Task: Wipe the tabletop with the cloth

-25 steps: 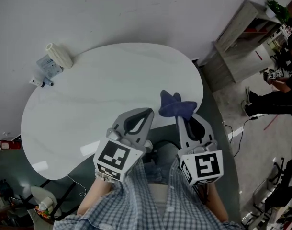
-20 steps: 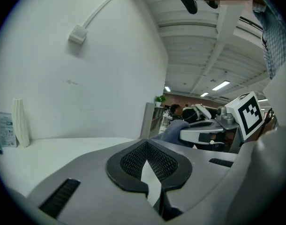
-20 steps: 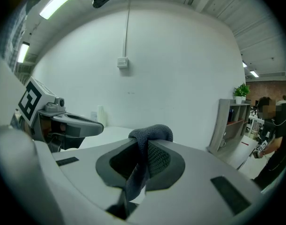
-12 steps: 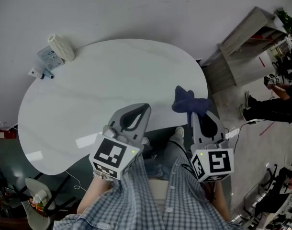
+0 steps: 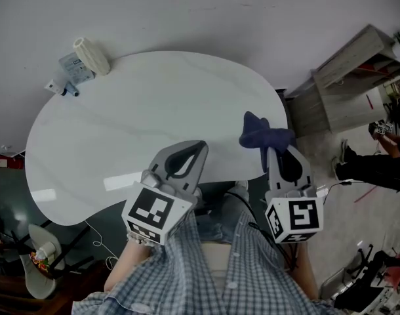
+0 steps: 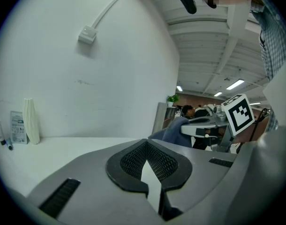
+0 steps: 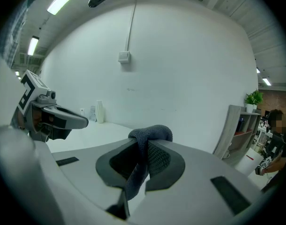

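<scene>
The right gripper (image 5: pixel 268 152) is clamped on a dark blue fabric cloth (image 5: pixel 261 134), whose bunched end bulges out past the jaw tips while a fold runs back between the pads (image 7: pixel 158 159); the cloth sits over the near right edge of the white, rounded tabletop (image 5: pixel 134 110), and no view shows whether it touches the surface; the left gripper (image 5: pixel 200 147) has its jaws brought together at the tips with nothing between them, and it hangs over the near edge of the tabletop, just left of the right gripper; at the far left edge stand a white ribbed vase (image 5: pixel 92 56), a small pale packet (image 5: pixel 71 67) and a little tube (image 5: pixel 54 86), close together by the wall; beyond the right edge, on the floor, stands a pale wooden shelf unit (image 5: pixel 347 81); a checked shirt (image 5: pixel 206 277) fills the bottom of the head view.
</scene>
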Available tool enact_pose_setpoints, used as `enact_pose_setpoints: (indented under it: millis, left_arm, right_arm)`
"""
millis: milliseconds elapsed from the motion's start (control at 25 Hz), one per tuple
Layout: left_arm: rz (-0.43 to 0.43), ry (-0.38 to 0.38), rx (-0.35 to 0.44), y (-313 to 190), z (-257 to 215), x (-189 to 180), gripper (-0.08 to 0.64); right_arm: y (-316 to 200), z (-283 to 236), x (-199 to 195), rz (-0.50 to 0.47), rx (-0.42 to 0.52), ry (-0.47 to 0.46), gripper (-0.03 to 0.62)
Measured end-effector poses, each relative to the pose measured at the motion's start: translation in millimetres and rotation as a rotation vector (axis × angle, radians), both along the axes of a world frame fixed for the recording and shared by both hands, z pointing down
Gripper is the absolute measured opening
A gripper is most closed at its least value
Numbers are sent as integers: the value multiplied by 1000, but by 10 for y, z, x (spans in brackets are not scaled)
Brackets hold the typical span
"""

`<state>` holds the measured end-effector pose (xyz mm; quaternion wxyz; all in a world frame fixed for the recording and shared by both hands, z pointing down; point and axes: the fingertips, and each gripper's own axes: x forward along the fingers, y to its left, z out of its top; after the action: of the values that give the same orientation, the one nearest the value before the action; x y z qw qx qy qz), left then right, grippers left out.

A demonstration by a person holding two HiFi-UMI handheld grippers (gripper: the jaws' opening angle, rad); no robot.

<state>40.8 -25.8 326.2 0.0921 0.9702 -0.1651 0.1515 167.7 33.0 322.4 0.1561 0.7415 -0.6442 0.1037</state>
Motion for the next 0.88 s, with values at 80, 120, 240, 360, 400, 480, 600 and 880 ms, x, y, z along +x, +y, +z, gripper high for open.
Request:
enact_pose_setpoints:
  millis: [80,120,240,360,400,480,600,880]
  left_arm:
    - [-19,-2,1,-8,-10,81,6]
    - [-29,-1,2,-8,-18,126,6]
    - [-57,-2,-1,-5,-26,257,6]
    - [-85,-2,-2,2,-29,395,6]
    - [-94,-1,-3,7,-32,437,6]
    - [-115,0,-4,-1,-43,501,6]
    - [-153,2,-3,-29,-58,550,6]
    - [-258,-6,-14,-17,-22,583,6]
  right_arm:
    - [-16,16,89,-17,-6,-6,23]
    - [-18,25,137,-25,-11,-7,23]
    - [-23,62,295,-48,-25,-7,23]
    - [-21,119,497,-63,-44,-2,23]
    - [-16,140,573,-66,-52,3,23]
    - [-25,189,726,-70,-67,13,23]
    - [-49,297,950,-76,-94,34,23]
    - [-55,546,1462,-93,-157,109,23]
